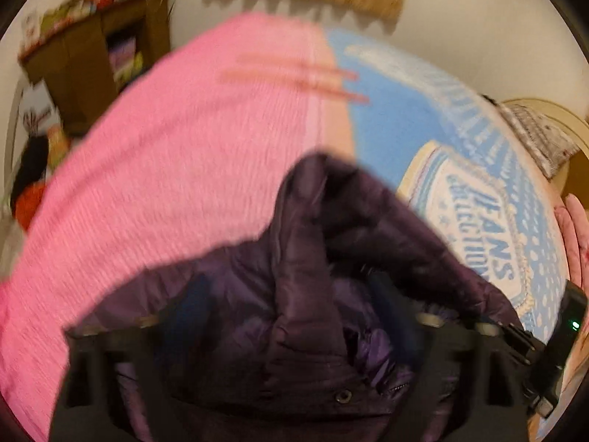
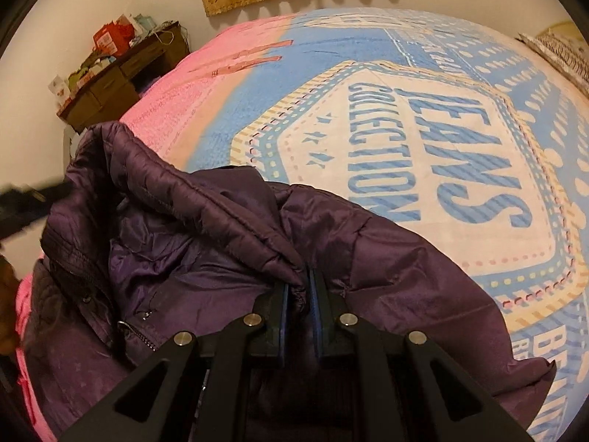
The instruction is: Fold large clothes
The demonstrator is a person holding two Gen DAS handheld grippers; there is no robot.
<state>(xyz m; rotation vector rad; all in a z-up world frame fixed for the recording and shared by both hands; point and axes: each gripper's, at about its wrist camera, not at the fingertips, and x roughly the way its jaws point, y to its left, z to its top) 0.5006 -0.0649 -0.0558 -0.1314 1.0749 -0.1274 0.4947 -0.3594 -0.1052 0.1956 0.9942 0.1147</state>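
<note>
- Purple puffer jacket (image 2: 228, 258) lies bunched on the bed, over the blue "JEANS COLLECTION" bedspread (image 2: 460, 169) and the pink blanket (image 1: 176, 154).
- Right tongs (image 2: 300, 294) clamped on a quilted fold of the jacket, blue pads tight against the fabric.
- Left tongs (image 1: 294, 335): jacket heaped over them, fingers buried; view blurred, cannot tell whether they grip.
- Brown cabinet (image 2: 121, 77) against the wall beyond the bed.

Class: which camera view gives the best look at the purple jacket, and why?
The right wrist view: the purple jacket is sharp, spread on the bedspread, its cuff pinched in the right claw. The left wrist view shows the jacket close, blurred, filling the foreground.
</note>
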